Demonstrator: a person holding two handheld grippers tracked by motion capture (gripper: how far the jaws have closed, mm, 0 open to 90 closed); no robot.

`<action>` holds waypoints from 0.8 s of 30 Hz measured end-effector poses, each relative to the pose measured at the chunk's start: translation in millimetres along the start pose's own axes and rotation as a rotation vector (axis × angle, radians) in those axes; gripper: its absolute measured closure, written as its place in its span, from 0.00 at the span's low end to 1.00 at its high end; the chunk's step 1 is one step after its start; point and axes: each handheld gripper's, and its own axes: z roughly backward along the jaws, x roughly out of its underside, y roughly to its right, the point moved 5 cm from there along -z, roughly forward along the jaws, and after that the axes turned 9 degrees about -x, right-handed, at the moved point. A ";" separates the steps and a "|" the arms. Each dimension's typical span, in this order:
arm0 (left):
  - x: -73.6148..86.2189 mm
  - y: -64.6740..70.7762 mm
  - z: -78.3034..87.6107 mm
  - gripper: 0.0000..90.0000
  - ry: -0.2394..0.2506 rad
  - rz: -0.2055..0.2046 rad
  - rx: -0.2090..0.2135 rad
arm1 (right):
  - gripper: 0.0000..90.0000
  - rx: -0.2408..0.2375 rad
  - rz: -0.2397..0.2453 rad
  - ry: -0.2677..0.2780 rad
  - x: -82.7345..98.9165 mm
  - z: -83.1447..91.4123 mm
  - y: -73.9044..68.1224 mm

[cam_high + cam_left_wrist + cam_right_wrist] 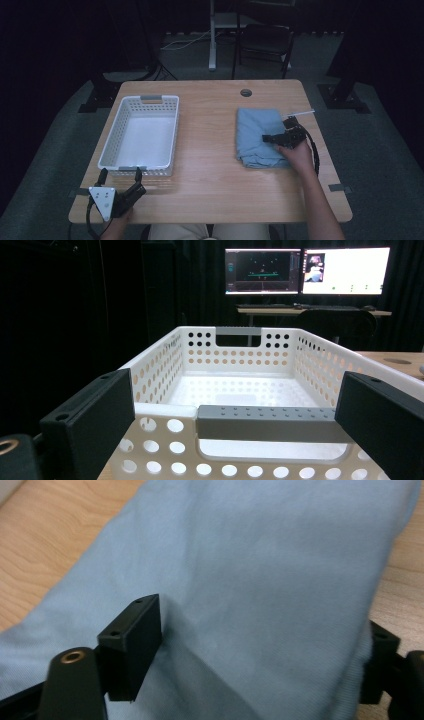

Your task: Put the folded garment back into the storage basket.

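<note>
A folded light-blue cloth (pixel 257 137) lies on the right half of the wooden table (pixel 210 165). My right gripper (pixel 276 130) rests at its right edge, open. In the right gripper view the cloth (pixel 260 560) bulges between the jaws of this gripper (pixel 262 647): one jaw presses on top of the fabric and the other sits outside the folded edge. An empty white perforated basket (pixel 141 134) stands on the left half. My left gripper (pixel 120 176) is open just before its near end, the jaws either side of the grey handle (pixel 267 422).
A round cable hole (pixel 246 92) sits at the table's far edge. A thin white stick (pixel 300 114) lies just behind the right gripper. A chair (pixel 262 42) and a desk leg (pixel 213 35) stand beyond the table; two lit monitors (pixel 305 271) glow far behind the basket.
</note>
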 end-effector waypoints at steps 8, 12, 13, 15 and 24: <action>0.0 0.0 0.0 0.04 0.000 0.000 0.000 | 0.56 -0.045 0.028 0.032 4.9 0.6 -1.5; 0.0 0.0 0.0 0.04 0.000 0.000 0.000 | 0.62 -0.073 -0.026 0.047 5.7 1.3 0.2; 0.0 0.0 0.0 0.04 0.000 0.000 0.000 | 0.66 -0.088 -0.045 0.038 5.7 1.4 -0.3; 0.0 0.0 0.0 0.04 0.000 0.000 0.000 | 0.67 -0.105 -0.059 0.041 5.8 1.1 -0.6; 0.0 0.0 0.0 0.04 0.000 0.000 0.000 | 0.72 -0.131 -0.024 0.096 -0.4 13.0 -13.5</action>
